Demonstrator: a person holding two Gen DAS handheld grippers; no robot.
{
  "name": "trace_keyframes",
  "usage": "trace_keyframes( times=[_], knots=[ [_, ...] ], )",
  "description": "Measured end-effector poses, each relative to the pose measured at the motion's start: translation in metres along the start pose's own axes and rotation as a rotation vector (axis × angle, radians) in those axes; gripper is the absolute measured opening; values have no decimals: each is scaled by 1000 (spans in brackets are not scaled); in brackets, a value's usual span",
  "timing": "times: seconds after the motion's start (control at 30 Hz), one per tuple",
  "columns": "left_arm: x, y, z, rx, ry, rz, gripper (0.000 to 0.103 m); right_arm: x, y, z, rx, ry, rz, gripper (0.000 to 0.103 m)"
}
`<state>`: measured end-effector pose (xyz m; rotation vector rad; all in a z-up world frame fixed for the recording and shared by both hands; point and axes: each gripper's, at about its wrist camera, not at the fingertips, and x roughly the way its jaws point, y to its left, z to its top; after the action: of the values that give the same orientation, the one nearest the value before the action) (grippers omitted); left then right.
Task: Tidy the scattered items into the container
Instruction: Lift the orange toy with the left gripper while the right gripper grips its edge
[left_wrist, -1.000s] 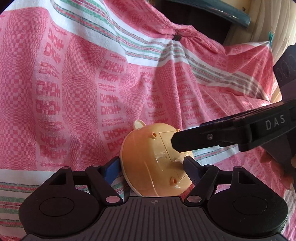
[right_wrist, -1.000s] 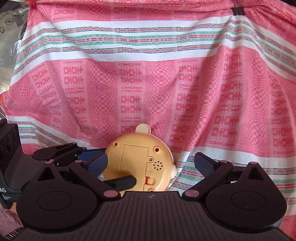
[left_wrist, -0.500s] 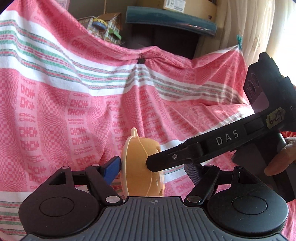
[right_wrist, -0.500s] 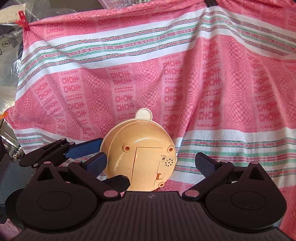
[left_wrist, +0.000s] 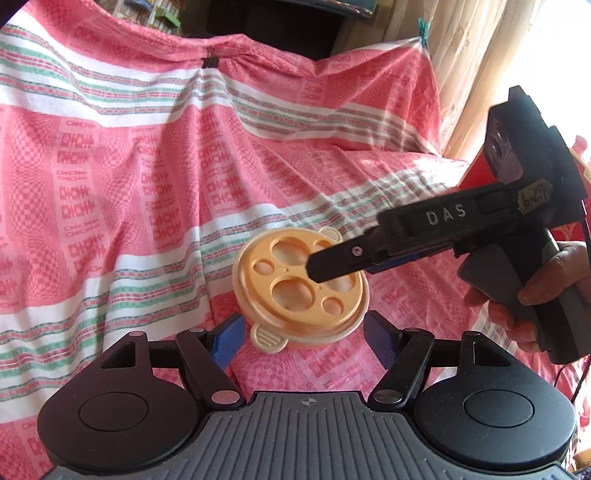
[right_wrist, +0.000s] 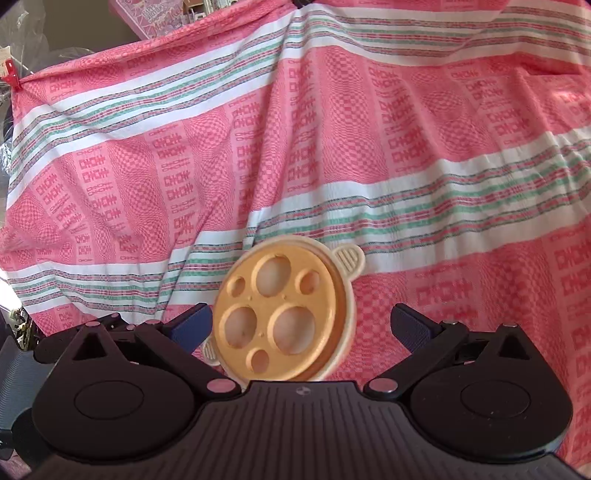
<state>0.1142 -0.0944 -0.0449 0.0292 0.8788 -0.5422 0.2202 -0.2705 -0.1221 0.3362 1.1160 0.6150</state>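
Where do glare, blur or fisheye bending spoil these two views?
Left wrist view: the window at top right is blown out white, the curtain washed pale; the toy stays sharp. Right wrist view: even light, no glare, the toy crisp. Both: cloth stripes bow near the edges and the corners go dark.

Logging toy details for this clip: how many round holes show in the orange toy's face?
6 in the orange toy: three large around the centre, three small between them near the rim. None looks hidden in the right wrist view.
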Motion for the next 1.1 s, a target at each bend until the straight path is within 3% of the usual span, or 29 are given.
trace_keyframes(
  times=[0.2, 0.3, 0.4, 0.5, 0.53, 0.6, 0.83, 1.1],
  knots=[
    [-2, 21, 6, -93, 30, 99, 80, -10, -15, -18, -6, -11, -78, 101],
    [2, 28, 16, -159, 32, 83, 78, -13, -18, -16, -21, -15, -138, 96],
    [11, 23, 26, -150, 55, 96, 77, -16, -17, -10, -21, -17, -161, 91],
    [27, 19, 32, -129, 109, 118, 69, -13, -9, -4, -53, -4, -179, 88],
    [32, 19, 32, -125, 126, 114, 62, -12, -7, -3, -63, -2, -180, 86],
    [37, 19, 29, -114, 135, 114, 61, -10, -7, 0, -73, 2, -177, 86],
    [36, 16, 19, -90, 123, 119, 61, -5, -14, 5, -23, 43, -96, 87],
    [32, 17, 12, -92, 105, 123, 62, 6, -1, 9, -52, 68, -75, 90]
  ],
)
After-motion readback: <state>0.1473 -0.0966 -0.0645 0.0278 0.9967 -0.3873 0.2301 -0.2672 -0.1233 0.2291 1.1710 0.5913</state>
